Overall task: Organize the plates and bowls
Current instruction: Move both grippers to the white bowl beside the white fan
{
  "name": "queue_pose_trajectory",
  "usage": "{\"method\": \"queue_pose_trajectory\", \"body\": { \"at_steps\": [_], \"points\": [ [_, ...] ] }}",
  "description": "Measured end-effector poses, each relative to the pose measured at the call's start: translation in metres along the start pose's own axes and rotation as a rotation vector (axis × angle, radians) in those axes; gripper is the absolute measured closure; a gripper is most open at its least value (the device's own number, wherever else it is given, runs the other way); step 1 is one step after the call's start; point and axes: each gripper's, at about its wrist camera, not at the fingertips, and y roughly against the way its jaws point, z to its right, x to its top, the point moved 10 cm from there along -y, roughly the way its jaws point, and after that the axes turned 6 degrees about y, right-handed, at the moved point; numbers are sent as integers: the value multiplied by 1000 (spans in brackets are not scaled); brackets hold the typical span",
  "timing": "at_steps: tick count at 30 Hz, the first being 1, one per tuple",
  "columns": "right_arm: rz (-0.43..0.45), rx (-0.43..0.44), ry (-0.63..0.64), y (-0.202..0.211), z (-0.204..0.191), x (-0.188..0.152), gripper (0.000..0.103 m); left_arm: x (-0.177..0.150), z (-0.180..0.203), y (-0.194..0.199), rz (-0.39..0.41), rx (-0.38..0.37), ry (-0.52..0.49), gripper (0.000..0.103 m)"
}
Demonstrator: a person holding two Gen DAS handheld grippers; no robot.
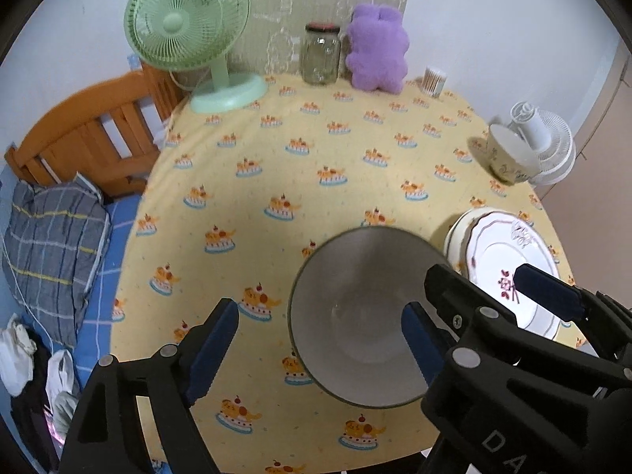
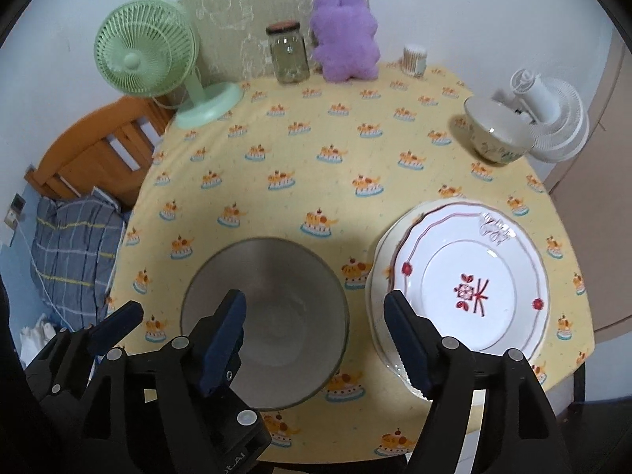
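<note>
A: Item one, the surface, round, under a yellow cake-print cloth. We list what stands on it by size.

B: Item two, the plates: a stack at the near right edge, top one white with a red flower at its middle. From our right tongs it lies just to the right; the right finger hangs over the stack's near-left rim.

A: Item three, the grey bowl, upright, empty, just left of the plates and apart from them. In the left wrist view the same grey bowl sits under the left tongs, toward their right finger.

B: State of the tongs: both pairs wide, nothing between the pads, neither touching bowl or plate that we can see.

A: Item four, the floral bowl, small, far right of the surface, in front of the white fan, well apart from both tongs.

B: The relation we judge the next move to turn on: the floral bowl lies ahead and to the right, beyond the plates. Our right tongs are the nearer pair. The bowl is round, so there is no long axis; a rim grip from the near side should serve.

A: And its likely place, we judge, is inside the grey bowl.
</note>
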Motion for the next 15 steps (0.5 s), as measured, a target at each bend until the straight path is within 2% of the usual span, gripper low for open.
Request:
{"method": "queue_pose_trajectory", "body": {
  "at_steps": [7,15],
  "points": [
    [59,-7,-13,27,2,14,27,16,7,23,58,-16,-9,17],
    [114,-31,-34,45,24,31,25,34,30,33,103,-21,-46,17]
  ]
}}
